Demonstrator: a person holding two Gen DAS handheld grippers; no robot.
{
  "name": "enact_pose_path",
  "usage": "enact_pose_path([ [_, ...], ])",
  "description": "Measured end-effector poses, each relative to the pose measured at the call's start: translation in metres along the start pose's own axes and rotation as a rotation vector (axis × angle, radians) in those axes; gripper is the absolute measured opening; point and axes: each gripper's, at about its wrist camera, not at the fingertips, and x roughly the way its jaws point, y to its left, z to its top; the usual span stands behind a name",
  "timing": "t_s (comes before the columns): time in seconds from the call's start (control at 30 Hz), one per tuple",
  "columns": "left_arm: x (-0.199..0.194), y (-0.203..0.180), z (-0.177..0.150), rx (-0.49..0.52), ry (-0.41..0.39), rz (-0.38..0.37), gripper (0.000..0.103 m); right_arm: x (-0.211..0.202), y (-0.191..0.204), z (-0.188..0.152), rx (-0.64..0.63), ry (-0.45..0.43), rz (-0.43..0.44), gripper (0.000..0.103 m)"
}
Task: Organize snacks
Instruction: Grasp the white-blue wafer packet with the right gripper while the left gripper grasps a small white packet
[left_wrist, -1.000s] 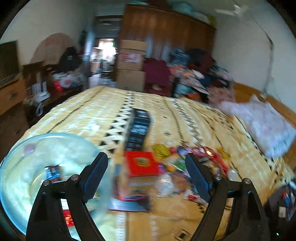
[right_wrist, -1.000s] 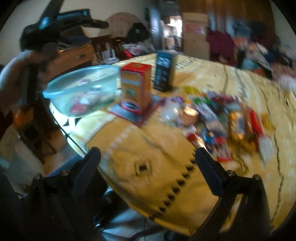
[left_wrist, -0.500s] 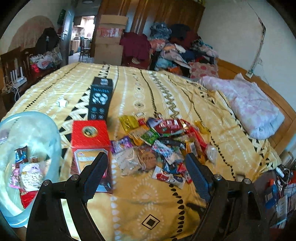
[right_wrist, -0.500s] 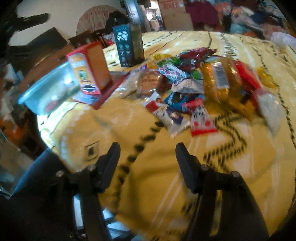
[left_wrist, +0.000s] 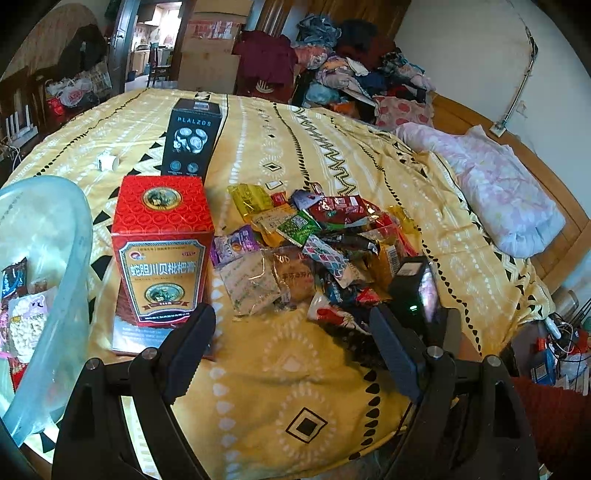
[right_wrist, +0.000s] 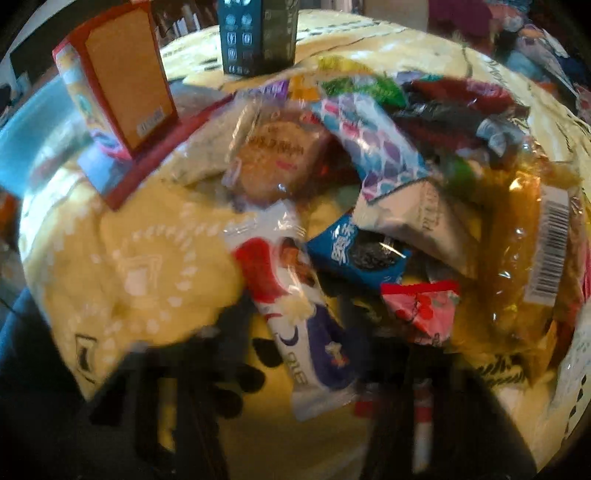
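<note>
Now R gripper (right_wrist: 291, 373), blurred, jaws apparently spread, straddles white-red-blue long snack sachet (right_wrist: 295, 295) at near edge of yellow patterned bedspread (left_wrist: 295, 369). L gripper (left_wrist: 291, 347) spread, empty. Risk: slick wrapper slips, or neighbouring packets get pinched too.

Two upright boxes on the bed: one red box (left_wrist: 162, 251), one black box (left_wrist: 191, 138). One clear bowl (left_wrist: 70, 280). One snack pile (left_wrist: 317, 247), too jumbled to count. One small white item (left_wrist: 107, 161).
</note>
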Motion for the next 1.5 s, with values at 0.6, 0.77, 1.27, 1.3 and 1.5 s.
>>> enact_pose_path([
  [0.6,0.038,-0.032,-0.014,-0.001,0.095,-0.053,0.087,-0.044,-0.075,-0.066,0.397,-0.092,0.264,0.029],
  [0.77,0.045,-0.029,-0.020,0.022,0.114,-0.024,0.087,-0.066,-0.047,-0.076,0.388,-0.123,0.282,0.029],
  [1.27,0.185,-0.135,-0.042,0.498,0.236,-0.239,0.065,-0.092,-0.112,-0.123,0.454,-0.087,-0.076,0.030],
  [1.3,0.190,-0.139,-0.044,0.506,0.243,-0.228,0.065,-0.091,-0.114,-0.125,0.460,-0.089,-0.068,0.030],
  [1.5,0.216,-0.133,-0.047,0.467,0.278,-0.209,0.065,-0.088,-0.104,-0.121,0.453,-0.092,-0.059,0.031],
])
